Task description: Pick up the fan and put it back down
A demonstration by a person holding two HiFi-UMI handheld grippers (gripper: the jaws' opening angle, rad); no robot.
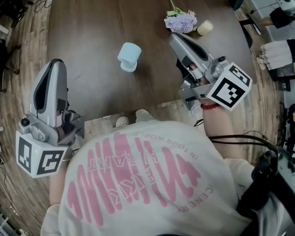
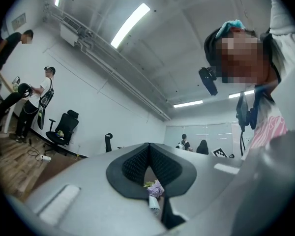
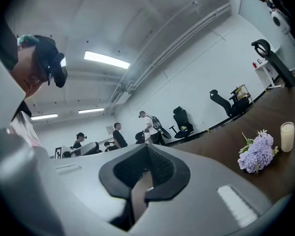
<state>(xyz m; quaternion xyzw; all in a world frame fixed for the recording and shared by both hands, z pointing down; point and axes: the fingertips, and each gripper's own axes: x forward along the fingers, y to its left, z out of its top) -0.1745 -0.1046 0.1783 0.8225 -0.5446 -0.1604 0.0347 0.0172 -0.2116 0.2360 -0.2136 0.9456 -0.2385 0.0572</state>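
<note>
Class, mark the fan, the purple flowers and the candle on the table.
fan (image 1: 130, 54): head view, on its pale blue body.
purple flowers (image 1: 181, 22): head view, on the blossoms.
candle (image 1: 205, 28): head view, on its top.

Left gripper (image 1: 56, 65) at frame left and right gripper (image 1: 176, 38) at upper right point up-frame, jaws together, empty.

We've got a bunch of purple flowers (image 1: 181, 21) lying on the dark brown surface (image 1: 88, 23), with a cream candle (image 1: 205, 28) just beside it. Across the room, black office chairs (image 3: 182, 121) line the white wall, and people (image 3: 148, 127) stand near them.
</note>
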